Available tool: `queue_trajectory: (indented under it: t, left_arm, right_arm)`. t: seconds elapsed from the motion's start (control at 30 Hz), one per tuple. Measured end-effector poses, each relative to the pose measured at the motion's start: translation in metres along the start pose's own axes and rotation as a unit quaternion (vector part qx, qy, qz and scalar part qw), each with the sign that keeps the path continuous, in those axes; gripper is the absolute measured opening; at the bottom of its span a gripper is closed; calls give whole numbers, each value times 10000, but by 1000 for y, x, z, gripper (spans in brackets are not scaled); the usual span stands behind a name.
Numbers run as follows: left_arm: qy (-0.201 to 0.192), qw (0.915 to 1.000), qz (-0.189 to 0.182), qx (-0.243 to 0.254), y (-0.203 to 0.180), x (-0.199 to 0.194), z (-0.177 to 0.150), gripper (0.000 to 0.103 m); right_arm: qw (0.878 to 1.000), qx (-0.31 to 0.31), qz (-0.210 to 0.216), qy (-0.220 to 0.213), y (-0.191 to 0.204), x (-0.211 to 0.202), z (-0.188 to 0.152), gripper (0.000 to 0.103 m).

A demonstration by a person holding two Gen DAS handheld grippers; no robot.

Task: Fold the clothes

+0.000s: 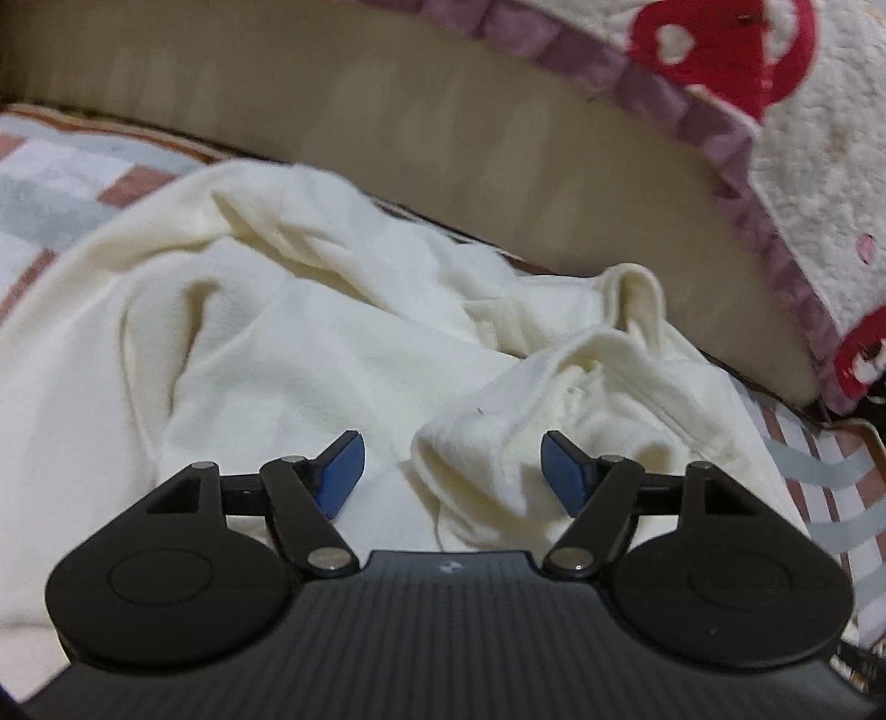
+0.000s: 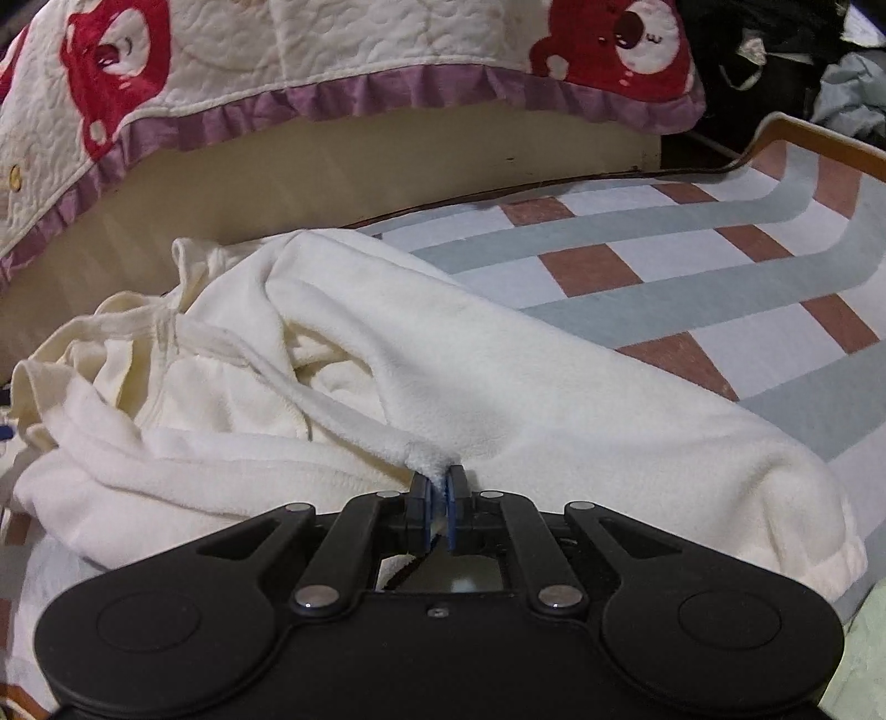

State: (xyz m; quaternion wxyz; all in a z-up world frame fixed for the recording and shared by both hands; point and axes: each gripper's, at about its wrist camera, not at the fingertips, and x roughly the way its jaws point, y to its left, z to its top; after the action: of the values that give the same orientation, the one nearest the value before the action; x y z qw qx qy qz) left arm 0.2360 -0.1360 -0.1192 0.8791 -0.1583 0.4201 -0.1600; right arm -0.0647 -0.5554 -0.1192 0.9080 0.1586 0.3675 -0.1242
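A cream fleece garment (image 1: 288, 343) lies crumpled on a checked mat (image 1: 66, 183). My left gripper (image 1: 451, 471) is open just above it, with a raised fold of the cloth (image 1: 487, 443) between its blue pads, not pinched. In the right wrist view the same garment (image 2: 498, 387) spreads over the mat (image 2: 720, 266). My right gripper (image 2: 440, 490) is shut on a fleece edge of the garment (image 2: 426, 457), which bunches up at the fingertips.
A beige bed side (image 1: 443, 127) rises behind the garment. A white quilt with red bears and a purple frill (image 2: 387, 50) hangs over it. Dark clutter and clothes (image 2: 803, 66) sit at the far right. The mat has a raised brown rim (image 2: 803, 124).
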Motion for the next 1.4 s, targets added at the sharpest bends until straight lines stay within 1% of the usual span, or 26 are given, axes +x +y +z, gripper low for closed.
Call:
queue_trajectory:
  t: [0.07,0.1,0.13,0.17,0.2,0.23,0.27,0.3,0.33,0.37,0.4,0.43,0.47,0.57,0.6,0.7,0.73,0.8,0.83,0.9,0.97,1.0,1.07,1.13,1.3,1.4]
  left_arm:
    - [18,9999,67,124,-4,8,1,67]
    - [63,9995,159,256,-7,12,0,65]
    - [126,9988,266,400,-10,15,0,42]
    - [126,9971,439,604,-14,15,-2,11]
    - [92,9943,647,841,-19,13,-5,11]
    - [59,9905,854,1077,-24,11,-8,9]
    - [26,9857,1060,1311,-30,9,-11,8]
    - [-152,9760,1361,1694,-39,0,-18,8]
    - [-353,9687,1526,1927,-46,-15,-25,8]
    - [-526,9645,1593,2039,-51,-31,-32,8]
    - [-716,9622,1610,2075,-53,-51,-38,8]
    - [-915,9608,1601,2070,-55,-74,-44,7]
    - [-1113,9572,1637,2113,-56,-98,-51,7]
    - [-1621,9440,1798,2244,-56,-169,-71,7]
    - [-1707,9428,1810,2221,-54,-191,-77,7]
    - [-1782,9462,1824,1993,-42,-243,-88,7]
    - [-1822,9466,1827,1934,-38,-259,-92,6]
    - [-1890,9473,1816,1843,-29,-289,-100,6]
    - [-1867,9511,1759,1721,-24,-301,-103,6]
    - [-1790,9619,1573,1337,-11,-325,-107,6]
    - [-1700,9715,1400,873,3,-343,-114,6]
    - [-1637,9744,1363,721,9,-349,-120,6]
    - [-1444,9770,1427,648,19,-352,-137,6]
    - [-1187,9787,1535,670,27,-349,-153,6]
    - [-412,9835,1580,780,36,-333,-182,6]
    - [-43,9838,1608,797,40,-321,-194,6]
  right_arm:
    - [10000,-8,68,46,-2,1,0,14]
    - [9999,16,129,65,-4,1,0,14]
    - [9998,47,155,66,-5,2,0,17]
    - [9998,96,169,66,-7,3,1,31]
    - [9997,172,190,62,-9,5,1,41]
    - [9994,287,206,67,-12,8,0,60]
    - [9987,435,228,94,-15,13,-1,68]
    - [9979,587,252,124,-18,17,-1,68]
    - [9968,740,276,154,-21,21,-2,68]
    - [9958,854,303,129,-23,24,-4,69]
    - [9954,892,353,58,-23,24,-5,67]
    - [9957,795,466,16,-21,22,-5,47]
    - [9960,673,589,-18,-18,20,-5,11]
    - [9957,454,776,-210,-9,-3,-6,11]
    - [9951,403,854,-285,-7,-13,-6,11]
    - [9916,270,1159,-498,-7,-52,0,11]
    - [9907,157,1252,-516,-6,-65,3,10]
    - [9896,-227,1307,-551,-2,-92,8,8]
    - [9887,-433,1314,-573,0,-107,10,7]
    - [9860,-701,1340,-703,5,-139,14,5]
    - [9837,-897,1229,-962,8,-172,13,3]
    - [9821,-991,1166,-1096,10,-188,12,3]
    - [9819,-969,1098,-1200,7,-209,1,3]
    - [9843,-916,1018,-1111,1,-216,-17,3]
    - [9941,-701,768,-302,-17,-199,-72,3]
    - [9968,-344,722,73,-30,-187,-98,2]
